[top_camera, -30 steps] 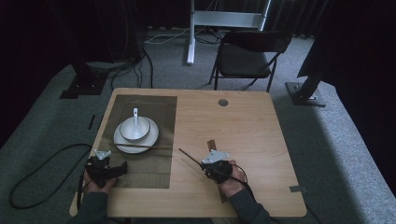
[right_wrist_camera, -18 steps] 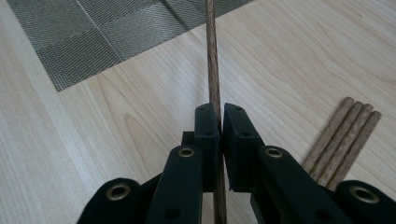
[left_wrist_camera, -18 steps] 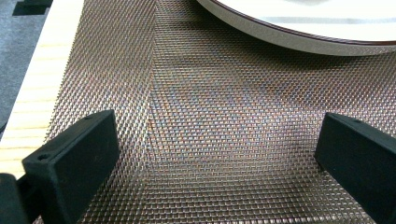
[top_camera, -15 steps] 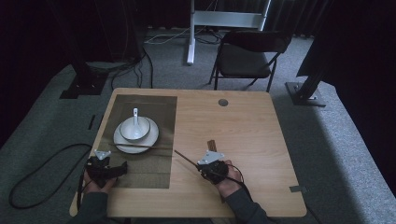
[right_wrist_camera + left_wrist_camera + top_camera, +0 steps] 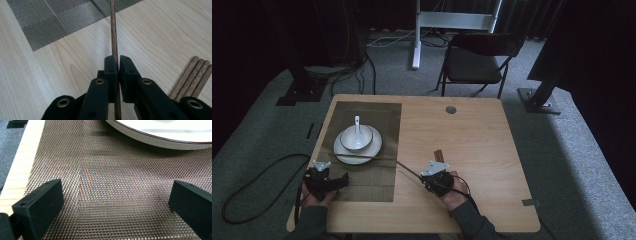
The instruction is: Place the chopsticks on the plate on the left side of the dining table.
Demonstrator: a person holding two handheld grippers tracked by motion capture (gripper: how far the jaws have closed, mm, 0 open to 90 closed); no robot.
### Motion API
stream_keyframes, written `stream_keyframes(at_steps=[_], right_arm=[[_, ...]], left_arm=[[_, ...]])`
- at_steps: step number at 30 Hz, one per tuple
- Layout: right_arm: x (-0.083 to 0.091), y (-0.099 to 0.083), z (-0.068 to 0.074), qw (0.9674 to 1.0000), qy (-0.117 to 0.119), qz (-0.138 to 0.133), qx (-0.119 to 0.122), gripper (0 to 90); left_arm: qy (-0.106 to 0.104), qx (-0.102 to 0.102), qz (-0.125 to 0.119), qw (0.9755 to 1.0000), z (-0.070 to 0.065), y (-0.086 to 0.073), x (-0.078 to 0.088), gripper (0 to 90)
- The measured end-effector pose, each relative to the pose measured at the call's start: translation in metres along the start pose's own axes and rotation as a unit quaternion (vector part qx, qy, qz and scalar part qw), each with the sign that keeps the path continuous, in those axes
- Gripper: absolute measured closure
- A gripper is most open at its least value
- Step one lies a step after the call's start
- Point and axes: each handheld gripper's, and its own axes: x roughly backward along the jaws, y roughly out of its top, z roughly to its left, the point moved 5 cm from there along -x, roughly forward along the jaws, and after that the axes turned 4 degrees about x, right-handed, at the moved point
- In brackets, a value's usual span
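A white plate [image 5: 341, 151] on a woven mesh placemat [image 5: 382, 125] holds a white bowl [image 5: 364, 136] with a white spoon [image 5: 357, 125] in it. A dark wooden chopstick [image 5: 362, 157] lies across the plate's near rim. My right gripper [image 5: 424, 176] [image 5: 118, 58] is shut on another chopstick [image 5: 113, 37], which points left toward the plate over the placemat's edge. Several more chopsticks [image 5: 439, 154] [image 5: 192, 77] lie on the bare wood beside it. My left gripper [image 5: 332, 179] [image 5: 115, 202] hovers open over the placemat [image 5: 112, 177], just short of the plate's rim [image 5: 160, 141], with nothing between its jaws.
The wooden table [image 5: 472, 135] has a round cable hole [image 5: 450, 109] near its far edge. A black folding chair [image 5: 477, 62] stands beyond it. A black cable [image 5: 257, 175] loops on the carpet at the left, by the stand bases.
My right hand has shifted slightly left with its chopstick, bringing the stick's far tip closer to the plate. The left gripper has stayed where it was.
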Motion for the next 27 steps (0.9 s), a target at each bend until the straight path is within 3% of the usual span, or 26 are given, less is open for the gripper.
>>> stream_keyframes(at_steps=[27], right_arm=[[-0.012,0.01,0.001,1.0,0.001,-0.002,0.003,84.8]], left_arm=[[0.0,0.0,0.0,1.0,0.0,0.0,0.0,0.1]])
